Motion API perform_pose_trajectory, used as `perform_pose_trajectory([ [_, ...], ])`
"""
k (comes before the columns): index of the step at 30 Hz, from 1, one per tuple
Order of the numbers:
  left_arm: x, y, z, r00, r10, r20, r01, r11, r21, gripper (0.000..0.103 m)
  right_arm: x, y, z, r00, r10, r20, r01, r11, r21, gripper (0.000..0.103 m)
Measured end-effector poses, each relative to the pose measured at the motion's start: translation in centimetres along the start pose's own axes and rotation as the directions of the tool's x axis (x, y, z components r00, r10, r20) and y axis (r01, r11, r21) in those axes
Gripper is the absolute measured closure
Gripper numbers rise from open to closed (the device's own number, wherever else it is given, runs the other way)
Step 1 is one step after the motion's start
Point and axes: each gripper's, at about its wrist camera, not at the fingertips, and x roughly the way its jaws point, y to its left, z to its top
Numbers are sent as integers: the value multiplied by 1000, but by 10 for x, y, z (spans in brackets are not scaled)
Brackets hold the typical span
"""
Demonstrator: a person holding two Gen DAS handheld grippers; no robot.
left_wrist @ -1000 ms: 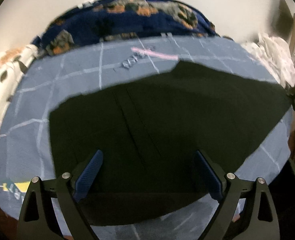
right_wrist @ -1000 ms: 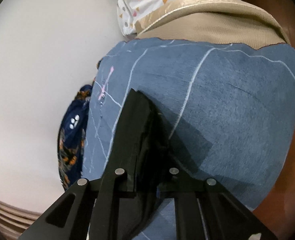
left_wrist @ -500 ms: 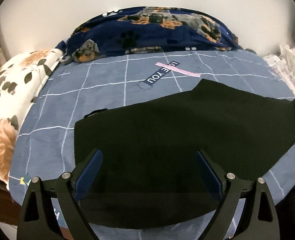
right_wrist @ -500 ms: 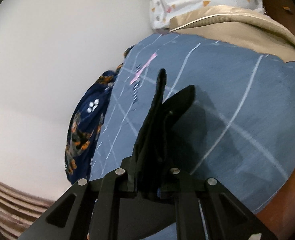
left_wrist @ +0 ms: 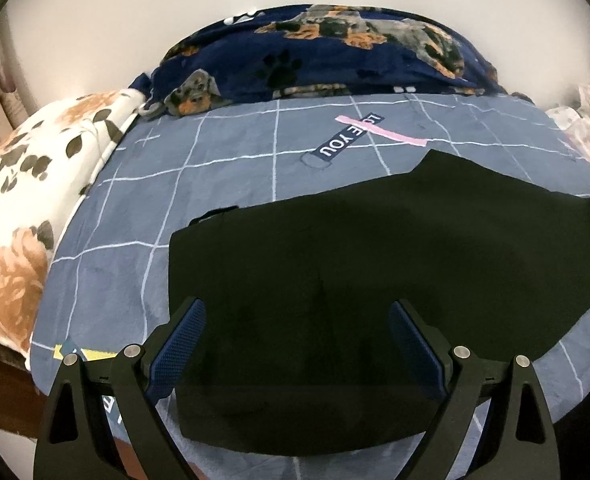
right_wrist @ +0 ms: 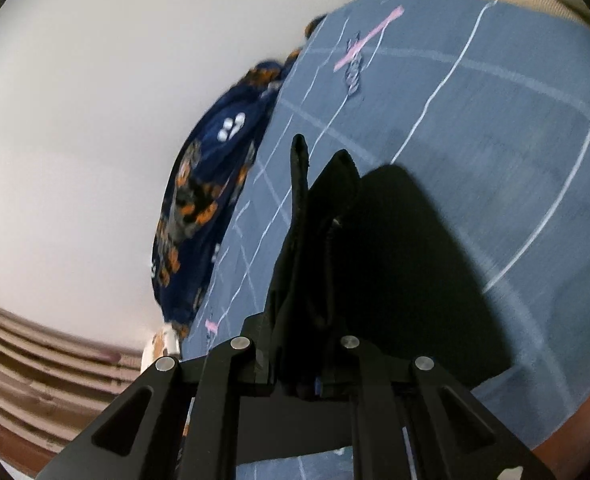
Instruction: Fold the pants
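Pants (left_wrist: 375, 272) flat on my blue sheet (left_wrist: 223, 184) | left gripper (left_wrist: 297, 332) spread wide above them | right gripper (right_wrist: 315, 364) clamped on bunched pants edge.

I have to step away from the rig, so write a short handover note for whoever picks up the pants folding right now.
Left gripper: open, blue-padded fingers spread above the pants, gripping nothing.
Right gripper: shut on a bunched edge of the black pants, lifted off the bed.
Pants: spread mostly flat across the blue grid bedsheet, one end raised at the right. Dog-print blanket and floral pillow lie beyond.
Done: one end gripped and raised.
Left: carry that end over, lay it down, smooth, then finish the remaining folds.
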Motion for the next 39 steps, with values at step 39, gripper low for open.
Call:
perform_pose_trajectory([
  [39, 11, -15, -2, 997, -15, -69, 19, 999, 51, 9, 65, 33, -79, 980, -95, -174, 53, 972, -229, 90],
])
